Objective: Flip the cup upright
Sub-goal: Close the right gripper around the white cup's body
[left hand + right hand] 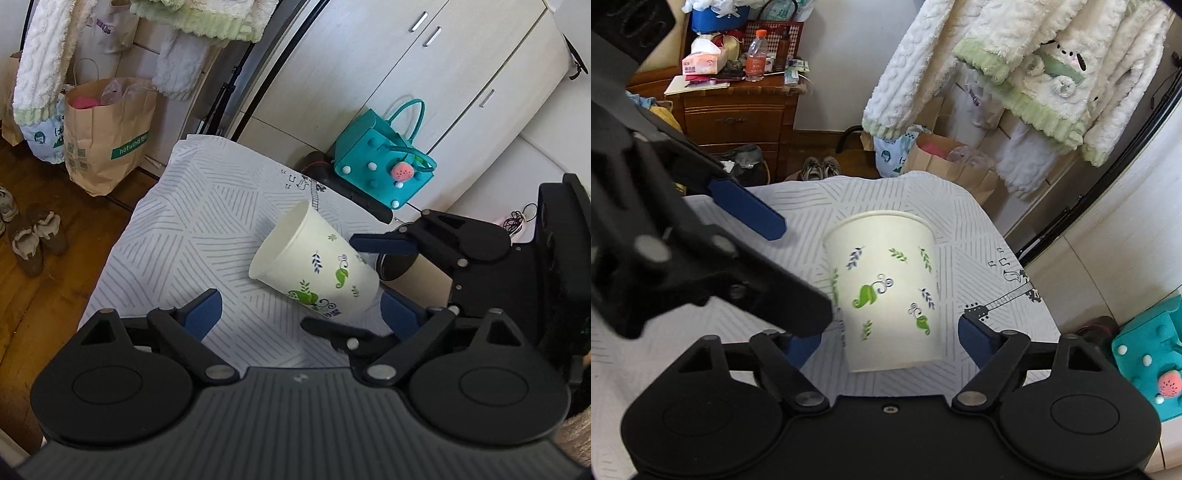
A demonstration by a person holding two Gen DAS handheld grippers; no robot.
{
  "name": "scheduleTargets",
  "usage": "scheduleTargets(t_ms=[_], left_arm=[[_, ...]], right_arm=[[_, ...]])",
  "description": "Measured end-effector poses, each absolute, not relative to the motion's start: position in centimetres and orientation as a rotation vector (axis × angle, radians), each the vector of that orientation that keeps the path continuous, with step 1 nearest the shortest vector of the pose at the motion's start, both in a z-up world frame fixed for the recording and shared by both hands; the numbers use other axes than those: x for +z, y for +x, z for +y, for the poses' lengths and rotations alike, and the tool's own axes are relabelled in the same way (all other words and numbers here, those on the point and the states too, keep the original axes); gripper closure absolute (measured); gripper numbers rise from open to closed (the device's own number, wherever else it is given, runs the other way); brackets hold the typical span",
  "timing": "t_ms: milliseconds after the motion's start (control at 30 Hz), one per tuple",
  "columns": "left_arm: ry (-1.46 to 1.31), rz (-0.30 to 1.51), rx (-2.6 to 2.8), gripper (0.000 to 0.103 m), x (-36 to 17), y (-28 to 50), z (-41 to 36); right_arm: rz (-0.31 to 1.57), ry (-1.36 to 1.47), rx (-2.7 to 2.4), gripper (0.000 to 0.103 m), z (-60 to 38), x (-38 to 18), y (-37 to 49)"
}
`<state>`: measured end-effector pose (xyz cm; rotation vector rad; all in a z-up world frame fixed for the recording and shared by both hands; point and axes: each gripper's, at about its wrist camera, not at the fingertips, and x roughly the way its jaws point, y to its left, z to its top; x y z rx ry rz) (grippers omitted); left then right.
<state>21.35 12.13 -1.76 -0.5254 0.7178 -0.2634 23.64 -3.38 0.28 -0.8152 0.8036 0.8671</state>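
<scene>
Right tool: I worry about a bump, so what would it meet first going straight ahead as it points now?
Most likely the base end of the paper cup, which lies between the open right tool fingers; depth is unclear.

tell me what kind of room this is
Probably a bedroom or a lived-in room at home: fluffy clothes hang above a white wardrobe, with a cluttered wooden dresser and shoes on the wooden floor.

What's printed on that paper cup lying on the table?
The paper cup is white with green and blue leaf sprigs and curly swirls; the right wrist view shows it best.
</scene>
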Motion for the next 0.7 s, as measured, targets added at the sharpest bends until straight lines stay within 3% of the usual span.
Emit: scheduleTargets(t_ms=[33,133,367,700], left_arm=[[-0.525,0.717,-0.266,0.014,-1.8,21.5,12.2],[-0.533,0.715,-0.268,0.015,-1.8,21.4,12.4],[-0.548,0.687,-0.277,0.019,-1.4,20.0,12.0],[-0.536,0.701,-0.350,0.020,0.0,16.7,9.6]], right_arm=[[0.789,-0.819,0.869,0.021,-3.4,0.1,23.6],[0.786,-0.805,0.874,0.040,-3.3,-0.1,23.6],[0.753,-0.717,0.826,0.039,-3.9,1.6,22.5],[0.873,-0.618,0.698,0.039,-7.5,3.9,18.7]])
